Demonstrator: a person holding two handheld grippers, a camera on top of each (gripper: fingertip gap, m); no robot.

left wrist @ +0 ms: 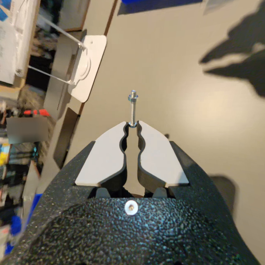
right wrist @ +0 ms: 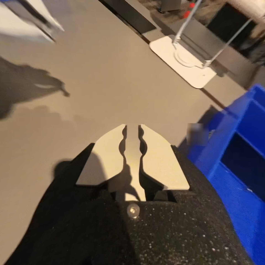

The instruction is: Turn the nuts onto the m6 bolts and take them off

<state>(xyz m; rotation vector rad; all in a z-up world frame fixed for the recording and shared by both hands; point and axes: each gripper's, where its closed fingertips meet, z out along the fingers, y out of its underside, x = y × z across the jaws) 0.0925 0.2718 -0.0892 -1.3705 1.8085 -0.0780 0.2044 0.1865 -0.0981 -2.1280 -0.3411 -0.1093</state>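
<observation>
The m6 bolt (left wrist: 133,109) stands out straight ahead of the left gripper (left wrist: 132,125), its hex head pinched between the two fingertips and its threaded shank pointing away from the camera over the beige table (left wrist: 164,86). A nut (left wrist: 133,97) sits on the thread near the far end of the shank, with only a short stub of thread showing past it. The bolt is held in the air, clear of the tabletop.

The left gripper's pale fingers (left wrist: 106,154) are drawn in close, clamped on the bolt head at the very tips, with a narrow wavy slot left between them farther back.

The right gripper (right wrist: 132,126) holds nothing: its fingertips stand slightly apart with bare table showing through the gap. It shows blurred at the right edge of the left wrist view as a dark shape (left wrist: 236,57) well apart from the bolt.

A blue bin (right wrist: 235,150) with dividers sits just beside the right gripper on its right; the compartments in view look dark, and I cannot tell what lies in them. Part of a blue bin (left wrist: 150,5) also shows at the far edge of the table in the left wrist view.

A white flat stand base (left wrist: 88,67) with thin metal rods rising from it rests at the table's edge, near shelves of blurred clutter.
</observation>
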